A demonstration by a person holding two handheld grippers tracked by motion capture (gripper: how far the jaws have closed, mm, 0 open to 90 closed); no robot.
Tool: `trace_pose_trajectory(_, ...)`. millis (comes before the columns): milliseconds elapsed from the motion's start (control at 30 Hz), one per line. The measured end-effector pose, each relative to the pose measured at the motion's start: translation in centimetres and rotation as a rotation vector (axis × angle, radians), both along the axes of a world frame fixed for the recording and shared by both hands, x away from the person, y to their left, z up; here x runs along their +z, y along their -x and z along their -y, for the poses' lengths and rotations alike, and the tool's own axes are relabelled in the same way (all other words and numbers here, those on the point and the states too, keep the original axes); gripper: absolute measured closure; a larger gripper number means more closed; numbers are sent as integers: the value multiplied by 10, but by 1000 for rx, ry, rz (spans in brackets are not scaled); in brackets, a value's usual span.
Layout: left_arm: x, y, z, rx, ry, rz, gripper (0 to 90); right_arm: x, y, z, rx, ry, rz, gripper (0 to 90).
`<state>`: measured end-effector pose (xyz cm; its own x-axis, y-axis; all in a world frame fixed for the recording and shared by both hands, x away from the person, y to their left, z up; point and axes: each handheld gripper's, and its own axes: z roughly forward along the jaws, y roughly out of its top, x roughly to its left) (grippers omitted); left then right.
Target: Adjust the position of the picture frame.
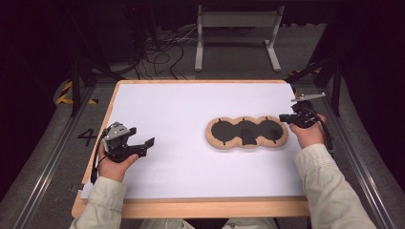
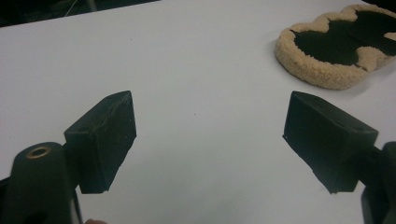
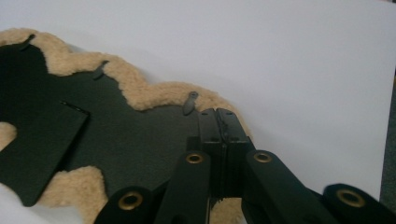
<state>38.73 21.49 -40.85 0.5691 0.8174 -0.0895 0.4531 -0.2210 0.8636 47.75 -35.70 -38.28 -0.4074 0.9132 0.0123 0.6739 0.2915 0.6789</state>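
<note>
White tabletop [image 1: 191, 119] bears fleece pad [image 1: 247, 132]; right hand-held gripper [image 1: 285, 118] closed, left [image 1: 148, 145] wide open

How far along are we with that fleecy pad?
Done: the right claw has shut at the right end of the tan fleece-edged black pad. In hand: that edge grip. Left: the pad lies flat and unlifted on the white table; the left claw is open and empty.

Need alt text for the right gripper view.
The right claw, jaws together, sits on the end of a fleece pad with a black inner face, tan fleece showing between the jaws lower down. The pad lies on a white table.
</note>
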Motion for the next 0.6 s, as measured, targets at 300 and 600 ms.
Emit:
trace_pose_trajectory(300,-2,1,0,2,-6,-10,175,-18,-13,13,-71,35,-48,900)
trace_pose_trajectory(600,-4,0,0,1,-14,-19,175,-32,-22,18,-110,72,-105,900)
